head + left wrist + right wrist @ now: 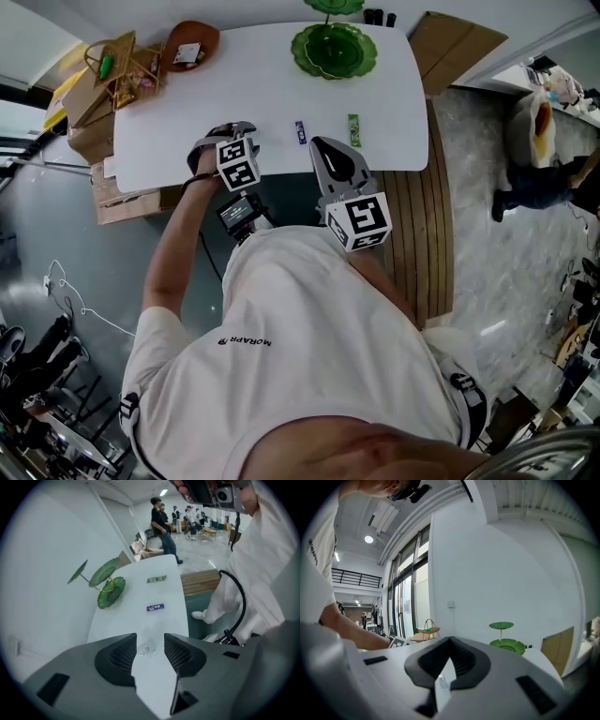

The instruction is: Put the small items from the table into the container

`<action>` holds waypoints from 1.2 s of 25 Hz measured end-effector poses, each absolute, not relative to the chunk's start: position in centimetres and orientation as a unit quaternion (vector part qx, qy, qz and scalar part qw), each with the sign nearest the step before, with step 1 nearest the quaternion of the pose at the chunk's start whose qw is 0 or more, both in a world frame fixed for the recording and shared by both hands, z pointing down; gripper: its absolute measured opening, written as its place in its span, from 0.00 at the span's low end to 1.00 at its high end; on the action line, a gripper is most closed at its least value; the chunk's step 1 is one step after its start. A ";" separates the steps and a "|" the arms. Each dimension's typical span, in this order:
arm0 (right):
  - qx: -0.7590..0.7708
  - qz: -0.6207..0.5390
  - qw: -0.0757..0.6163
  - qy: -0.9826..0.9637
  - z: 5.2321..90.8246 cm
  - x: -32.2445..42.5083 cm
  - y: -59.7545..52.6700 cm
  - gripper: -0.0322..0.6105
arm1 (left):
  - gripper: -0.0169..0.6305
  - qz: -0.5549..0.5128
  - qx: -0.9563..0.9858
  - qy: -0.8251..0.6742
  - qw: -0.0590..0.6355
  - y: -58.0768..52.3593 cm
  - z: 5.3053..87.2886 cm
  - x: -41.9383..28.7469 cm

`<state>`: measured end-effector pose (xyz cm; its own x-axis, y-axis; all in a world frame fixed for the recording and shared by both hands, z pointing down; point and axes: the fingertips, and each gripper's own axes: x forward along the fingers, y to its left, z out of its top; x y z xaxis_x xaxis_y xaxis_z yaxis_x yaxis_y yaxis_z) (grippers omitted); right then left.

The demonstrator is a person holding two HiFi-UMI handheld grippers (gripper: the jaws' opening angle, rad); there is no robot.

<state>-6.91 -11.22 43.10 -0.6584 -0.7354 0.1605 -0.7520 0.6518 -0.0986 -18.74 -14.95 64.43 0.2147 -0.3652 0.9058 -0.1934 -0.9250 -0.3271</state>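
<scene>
My left gripper (150, 637), jaws apart, angles down to straddle the small clear item (143, 649) on the worktop (140, 616); right gripper (450, 641) waits, jaws together.

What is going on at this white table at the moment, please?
A person holds a gripper in each hand at the white table. The left gripper is open, aimed down with a small clear round item on the tabletop between its jaws, ungripped. The right gripper is shut, empty, held level. A purple wrapped packet and a green wrapped packet lie nearer the green leaf-shaped dish.
</scene>
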 end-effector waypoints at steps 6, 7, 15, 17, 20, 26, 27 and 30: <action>0.401 0.070 0.061 -0.911 43.4 -7.6 -10.8 0.06 | 0.31 -0.637 -0.756 0.100 0.114 -15.2 66.9 -19.4; 0.401 0.068 0.063 -0.911 43.4 -7.7 -10.8 0.06 | 0.31 -0.639 -0.754 0.097 0.117 -15.4 67.2 -19.6; 0.405 0.058 0.074 -0.909 43.5 -7.8 -11.1 0.06 | 0.31 -0.644 -0.752 0.077 0.119 -17.3 70.0 -21.4; 0.409 0.055 0.074 -0.908 43.5 -7.6 -11.2 0.06 | 0.31 -0.647 -0.749 0.069 0.126 -17.6 70.4 -21.6; 0.412 0.055 0.075 -0.906 43.6 -7.5 -11.4 0.06 | 0.32 -0.646 -0.752 0.052 0.123 -17.8 70.9 -21.8; 0.413 0.050 0.081 -0.906 43.3 -7.5 -11.3 0.06 | 0.32 -0.658 -0.745 0.015 0.107 -17.8 72.4 -22.0; 0.414 0.048 0.081 -0.905 43.2 -7.5 -11.3 0.06 | 0.32 -0.660 -0.744 0.011 0.105 -17.8 72.5 -22.2; 0.419 0.047 0.080 -0.903 43.0 -7.3 -11.3 0.06 | 0.32 -0.664 -0.741 0.004 0.102 -18.1 72.9 -22.3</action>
<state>-7.29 -11.34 43.04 -0.6369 -0.7488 0.1836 -0.7638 0.6452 -0.0182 -22.29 -18.07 72.85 0.1186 -0.1410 0.9829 0.1289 -0.9793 -0.1560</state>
